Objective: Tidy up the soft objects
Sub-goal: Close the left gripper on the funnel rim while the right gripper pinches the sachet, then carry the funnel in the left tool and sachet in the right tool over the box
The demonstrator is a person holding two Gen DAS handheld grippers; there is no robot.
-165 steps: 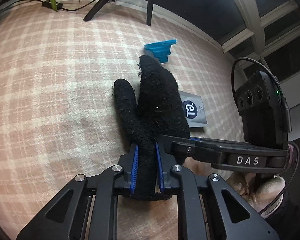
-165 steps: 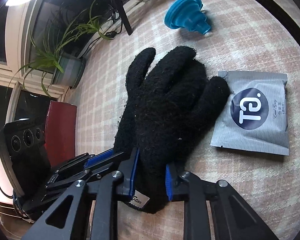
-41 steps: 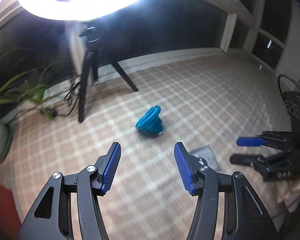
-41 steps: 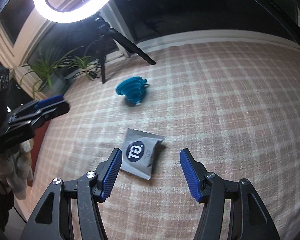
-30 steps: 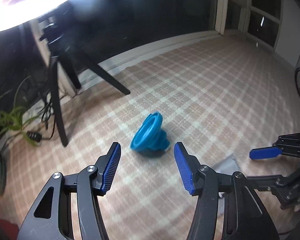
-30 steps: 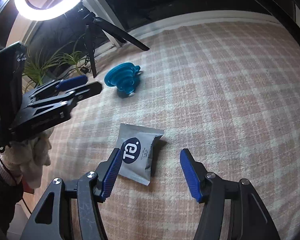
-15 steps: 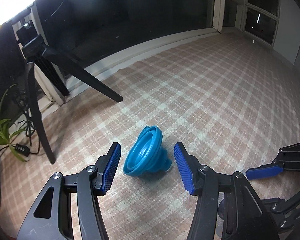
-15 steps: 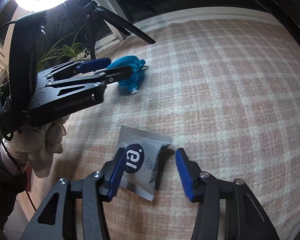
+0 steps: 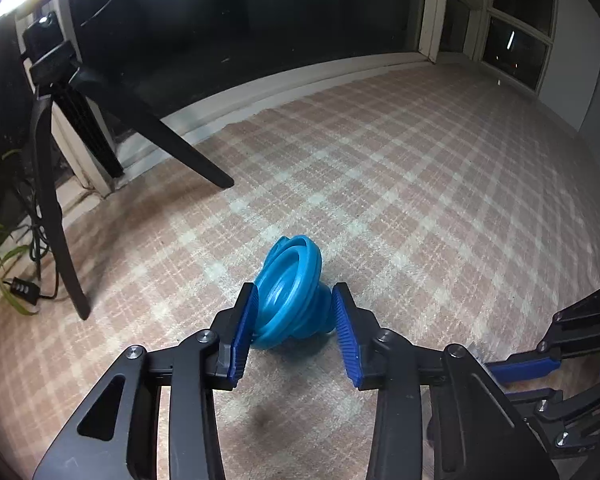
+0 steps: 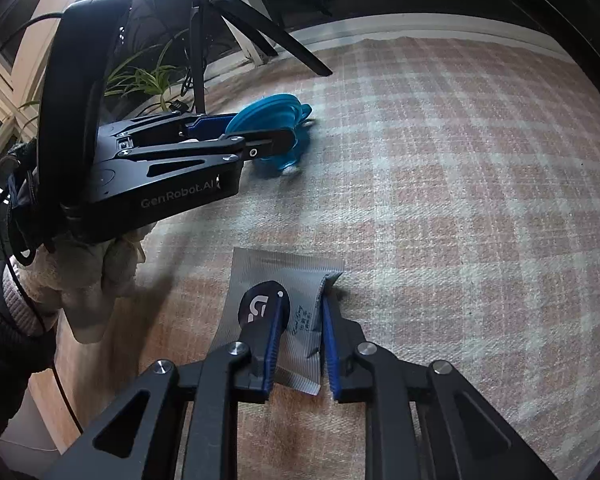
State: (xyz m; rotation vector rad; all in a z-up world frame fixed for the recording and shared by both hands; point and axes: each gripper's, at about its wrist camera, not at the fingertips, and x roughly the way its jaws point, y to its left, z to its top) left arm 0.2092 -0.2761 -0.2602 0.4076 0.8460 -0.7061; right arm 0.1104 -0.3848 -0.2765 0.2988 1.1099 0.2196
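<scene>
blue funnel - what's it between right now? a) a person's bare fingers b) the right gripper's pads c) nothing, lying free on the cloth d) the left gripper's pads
d: the blue funnel lies on its side on the plaid cloth between the blue pads of the left gripper, which have just been closing onto it.

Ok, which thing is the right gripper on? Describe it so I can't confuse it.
On the pink plaid rug, nearer the camera than the blue funnel between the left gripper's jaws, lies a flat grey sachet. It alone is flat, with a dark round logo, pinched by the right gripper.
</scene>
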